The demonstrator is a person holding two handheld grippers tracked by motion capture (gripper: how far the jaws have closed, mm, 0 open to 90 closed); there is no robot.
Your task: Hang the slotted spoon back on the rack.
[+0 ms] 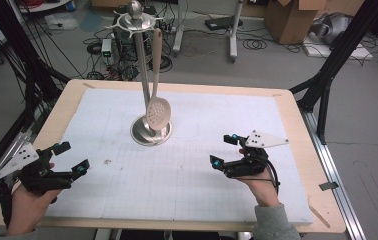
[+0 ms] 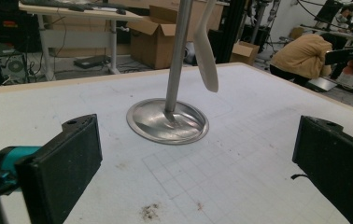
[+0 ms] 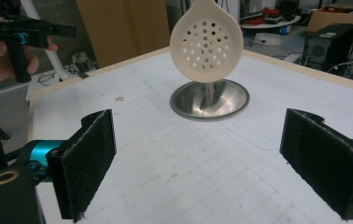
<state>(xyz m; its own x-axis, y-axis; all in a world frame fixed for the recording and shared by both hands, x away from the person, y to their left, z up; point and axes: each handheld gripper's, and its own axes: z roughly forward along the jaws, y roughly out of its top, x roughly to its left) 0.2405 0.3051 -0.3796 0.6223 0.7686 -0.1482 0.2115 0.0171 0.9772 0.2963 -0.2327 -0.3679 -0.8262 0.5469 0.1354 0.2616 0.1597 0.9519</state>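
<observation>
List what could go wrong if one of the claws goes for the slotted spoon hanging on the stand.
1. The slotted spoon hangs freely from a hook on the tall stand; a nudge may set it swinging and spoil the grip.
2. The stand rises on a thin pole from a round base; a sideways pull could tip it.
3. Left claw and right claw are both open and face the stand, so they might collide.

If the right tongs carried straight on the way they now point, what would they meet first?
Probably the slotted spoon hanging from the stand, over the steel base. The white mat between looks free, though depth is uncertain.
</observation>
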